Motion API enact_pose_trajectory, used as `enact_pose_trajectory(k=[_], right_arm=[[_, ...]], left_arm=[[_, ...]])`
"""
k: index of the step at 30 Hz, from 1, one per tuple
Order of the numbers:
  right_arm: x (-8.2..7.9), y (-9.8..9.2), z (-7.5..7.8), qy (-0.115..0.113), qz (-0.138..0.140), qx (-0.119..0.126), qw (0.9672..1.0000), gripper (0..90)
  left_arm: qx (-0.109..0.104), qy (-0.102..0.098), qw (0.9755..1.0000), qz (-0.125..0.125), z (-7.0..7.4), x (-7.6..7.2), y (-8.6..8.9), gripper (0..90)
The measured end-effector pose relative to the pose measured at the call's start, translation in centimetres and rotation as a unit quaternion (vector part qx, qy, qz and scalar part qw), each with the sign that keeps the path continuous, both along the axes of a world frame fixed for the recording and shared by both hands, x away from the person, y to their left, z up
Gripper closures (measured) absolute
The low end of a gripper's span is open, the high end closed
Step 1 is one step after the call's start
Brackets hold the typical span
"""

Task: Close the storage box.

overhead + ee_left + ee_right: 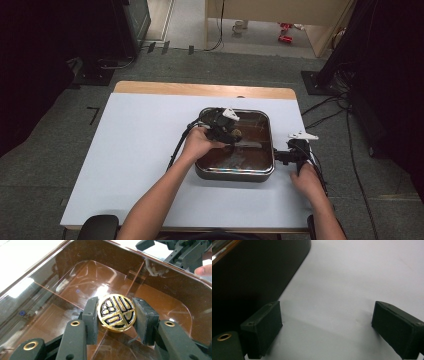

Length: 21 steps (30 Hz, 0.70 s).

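White tabletop (130, 160) carries a square brown pan (260, 172); the left gripper view reveals the left gripper (116, 315) clamping a gold knob (116, 311) on its glass lid (62, 272); the right gripper (327, 327) rests spread wide beside the pan.

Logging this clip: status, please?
Left gripper shut on gold knob of brown glass lid. Right gripper open, empty, over white table beside pan. Nothing in the way.

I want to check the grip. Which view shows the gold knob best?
The left gripper view: the gold knob sits large between the left gripper jaws. The high view shows it as a speck. The right gripper view faces the white table.
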State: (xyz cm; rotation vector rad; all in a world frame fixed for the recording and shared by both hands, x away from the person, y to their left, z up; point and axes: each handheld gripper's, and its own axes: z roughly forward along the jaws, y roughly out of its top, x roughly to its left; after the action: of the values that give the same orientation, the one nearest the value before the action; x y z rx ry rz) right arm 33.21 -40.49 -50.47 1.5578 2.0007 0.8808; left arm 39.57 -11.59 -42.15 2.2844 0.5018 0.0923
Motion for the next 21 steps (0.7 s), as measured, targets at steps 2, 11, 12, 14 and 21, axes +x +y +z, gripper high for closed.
enact_pose_trajectory(k=[2,11,12,14,21], right_arm=[[0.00,-0.01,0.00,0.000,0.000,0.000,1.0000,8.8],[0.00,0.00,0.00,0.000,0.000,0.000,1.0000,8.8],[0.00,0.00,0.00,0.000,0.000,0.000,1.0000,8.8],[0.00,0.00,0.00,0.000,0.000,0.000,1.0000,8.8],[0.00,0.00,-0.01,0.000,0.000,0.000,1.0000,8.8]], left_arm=[[0.002,-0.002,1.0000,0.000,-0.10,0.01,-0.04,59.0],[-0.009,0.008,0.9999,-0.002,-0.31,0.09,0.28,58.6],[-0.010,0.010,0.9999,-0.003,-0.31,0.12,0.27,58.4],[-0.009,0.013,0.9999,-0.004,-0.25,0.19,0.31,58.0],[-0.021,0.033,0.9992,0.004,0.25,0.34,0.95,42.3]])
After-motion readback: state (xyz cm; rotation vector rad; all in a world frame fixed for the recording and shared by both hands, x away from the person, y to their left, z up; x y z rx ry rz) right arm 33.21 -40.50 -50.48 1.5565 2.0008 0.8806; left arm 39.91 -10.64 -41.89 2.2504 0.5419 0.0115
